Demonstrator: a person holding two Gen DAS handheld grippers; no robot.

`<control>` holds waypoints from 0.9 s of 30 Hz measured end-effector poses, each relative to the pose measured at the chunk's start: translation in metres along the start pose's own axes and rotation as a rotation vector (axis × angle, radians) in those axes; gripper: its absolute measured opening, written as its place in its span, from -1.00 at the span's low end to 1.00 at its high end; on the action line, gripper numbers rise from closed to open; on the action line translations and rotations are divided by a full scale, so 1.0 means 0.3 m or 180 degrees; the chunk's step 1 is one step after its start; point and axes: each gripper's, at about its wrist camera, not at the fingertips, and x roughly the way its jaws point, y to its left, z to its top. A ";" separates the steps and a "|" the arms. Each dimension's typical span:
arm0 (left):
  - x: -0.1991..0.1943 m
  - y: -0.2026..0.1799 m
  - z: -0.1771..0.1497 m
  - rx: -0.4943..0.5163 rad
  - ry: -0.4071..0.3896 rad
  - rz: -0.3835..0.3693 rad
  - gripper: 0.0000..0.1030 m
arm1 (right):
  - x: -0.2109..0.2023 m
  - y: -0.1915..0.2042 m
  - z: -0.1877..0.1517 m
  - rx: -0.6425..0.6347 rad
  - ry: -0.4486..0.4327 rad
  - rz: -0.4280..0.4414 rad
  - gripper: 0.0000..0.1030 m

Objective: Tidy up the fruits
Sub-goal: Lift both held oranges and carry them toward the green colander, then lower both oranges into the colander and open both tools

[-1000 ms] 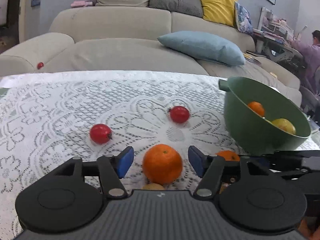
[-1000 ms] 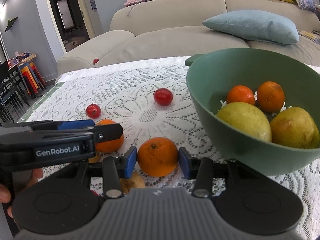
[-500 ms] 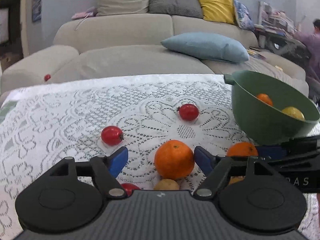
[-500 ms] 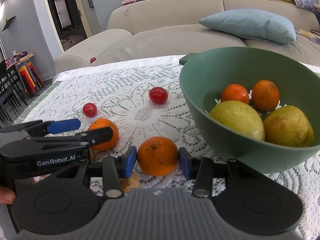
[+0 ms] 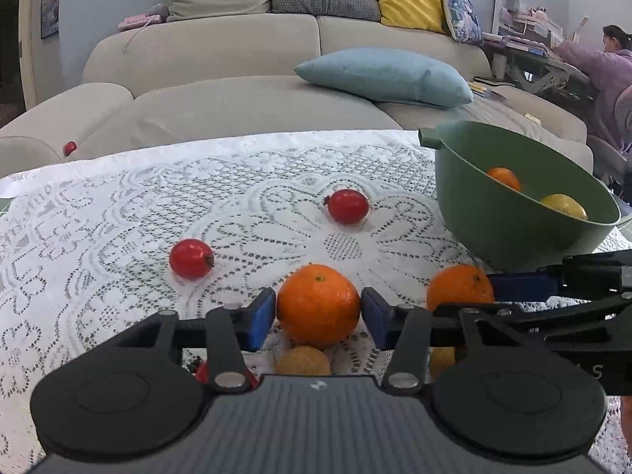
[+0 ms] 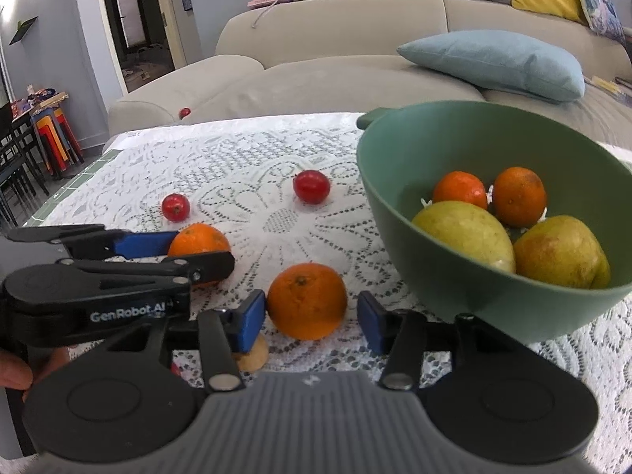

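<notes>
The left gripper (image 5: pixel 318 312) has just been closing its jaws, and its blue pads (image 5: pixel 260 318) now press both sides of a round orange citrus fruit (image 5: pixel 318 302) near the tabletop's near edge. To its right, the right gripper (image 6: pixel 312 316) sits narrowly around a second orange citrus fruit (image 6: pixel 306 300). One pad is against it, and a thin gap shows at the other. Both fruits rest on the white lace tablecloth (image 5: pixel 98 237). A deep green plastic bowl (image 6: pixel 493 316) stands toward the right edge and holds two small oranges and two yellow-green pears (image 6: pixel 462 229). Two small red fruits (image 5: pixel 191 258) lie mid-table, apart from each other.
</notes>
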 end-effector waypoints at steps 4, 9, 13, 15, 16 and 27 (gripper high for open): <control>-0.002 -0.005 -0.001 0.0019 0.0001 -0.0009 0.02 | 0.002 0.018 0.001 -0.0127 -0.0010 -0.0057 -0.17; -0.012 -0.003 0.001 -0.0016 -0.0006 -0.0005 0.00 | -0.009 0.028 0.003 -0.0167 -0.0032 -0.0057 -0.18; -0.041 -0.001 0.011 -0.0051 -0.0028 0.0056 0.00 | -0.029 0.040 0.014 -0.0224 -0.0091 -0.0016 -0.18; -0.057 0.004 0.020 -0.0084 -0.0038 0.0094 0.00 | -0.041 0.047 0.023 -0.0251 -0.0120 0.0011 -0.18; -0.066 0.005 0.027 -0.0106 -0.0023 0.0117 0.00 | -0.047 0.051 0.028 -0.0276 -0.0126 0.0025 -0.18; -0.170 -0.020 0.130 -0.0392 -0.0058 0.0373 0.00 | -0.155 0.073 0.107 -0.0742 -0.0237 0.0021 -0.18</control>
